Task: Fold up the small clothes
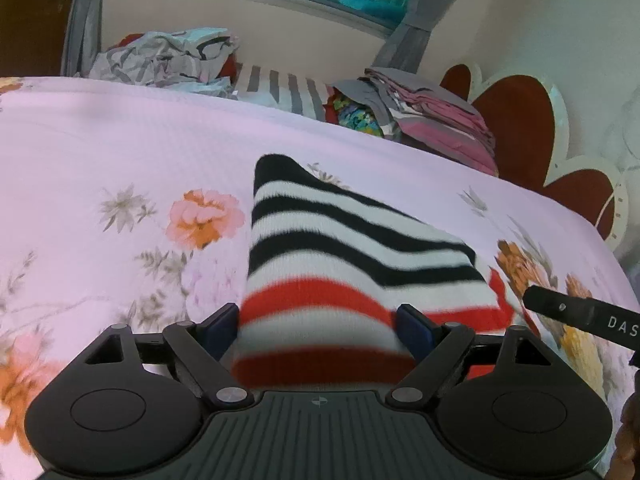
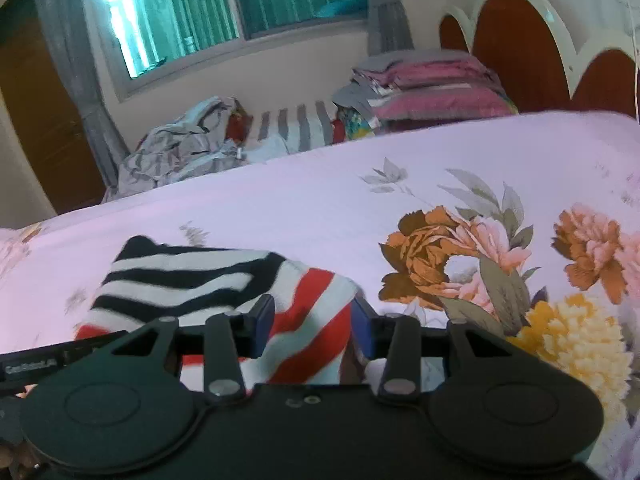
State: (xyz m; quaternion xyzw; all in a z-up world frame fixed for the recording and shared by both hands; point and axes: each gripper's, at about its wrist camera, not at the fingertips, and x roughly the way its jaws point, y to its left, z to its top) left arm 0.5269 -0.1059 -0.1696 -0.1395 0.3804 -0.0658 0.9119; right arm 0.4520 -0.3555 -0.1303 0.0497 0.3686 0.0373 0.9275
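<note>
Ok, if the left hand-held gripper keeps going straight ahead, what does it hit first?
The striped garment. Its red-striped end already sits between the left hand-held gripper fingers, so it would push straight into that cloth, then probably the floral bedsheet beyond. Depth is hard to judge.

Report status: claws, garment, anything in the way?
Both claws, left and right, open around striped garment, red end. Garment on floral bedsheet. Nothing blocking.

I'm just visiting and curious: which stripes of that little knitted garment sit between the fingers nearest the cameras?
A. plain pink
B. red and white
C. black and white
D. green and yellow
B: in both wrist views the striped garment shows red and white bands between the blue-padded fingers; black stripes lie farther off.
</note>
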